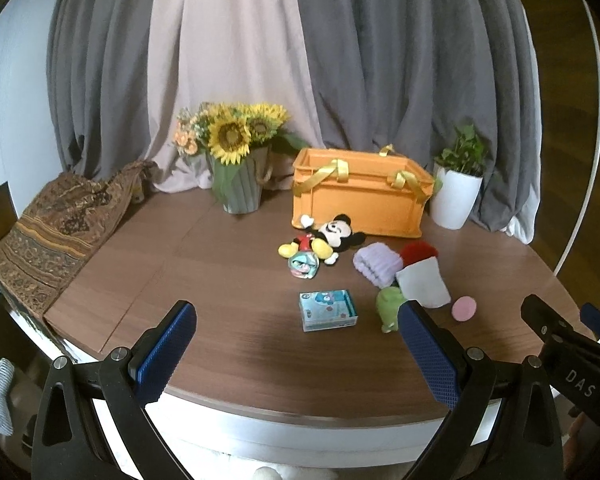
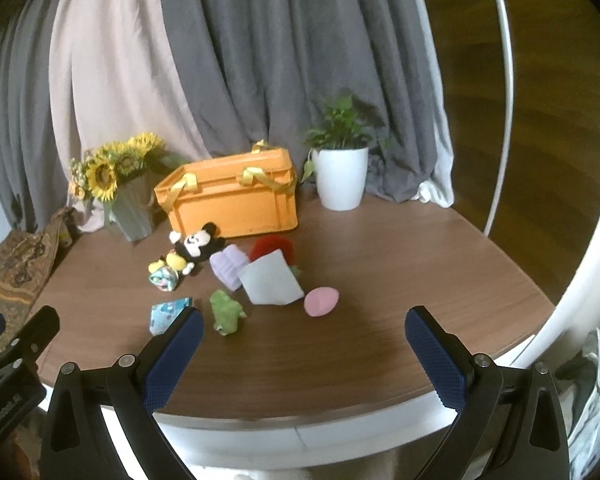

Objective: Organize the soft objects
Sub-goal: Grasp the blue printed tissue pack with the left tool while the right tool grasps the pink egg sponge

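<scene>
An orange crate point(image 1: 360, 204) point(image 2: 236, 200) with yellow handles stands at the back of the round wooden table. In front of it lie a Mickey Mouse plush point(image 1: 324, 238) point(image 2: 190, 250), a small patterned pouch point(image 1: 304, 266) point(image 2: 164, 279), a lilac towel roll point(image 1: 376, 266) point(image 2: 230, 266), a red fluffy item point(image 1: 418, 252) point(image 2: 270, 248), a white cloth point(image 1: 424, 284) point(image 2: 270, 282), a green frog plush point(image 1: 388, 304) point(image 2: 224, 310), a pink sponge point(image 1: 464, 308) point(image 2: 320, 300) and a blue tissue pack point(image 1: 328, 310) point(image 2: 168, 312). My left gripper point(image 1: 296, 354) and my right gripper point(image 2: 304, 358) are both open and empty above the table's near edge.
A sunflower bouquet in a grey vase point(image 1: 236, 160) point(image 2: 116, 188) stands back left. A white potted plant point(image 1: 458, 188) point(image 2: 342, 172) stands back right. A patterned brown cloth point(image 1: 56, 228) point(image 2: 16, 268) drapes over the left edge. Curtains hang behind.
</scene>
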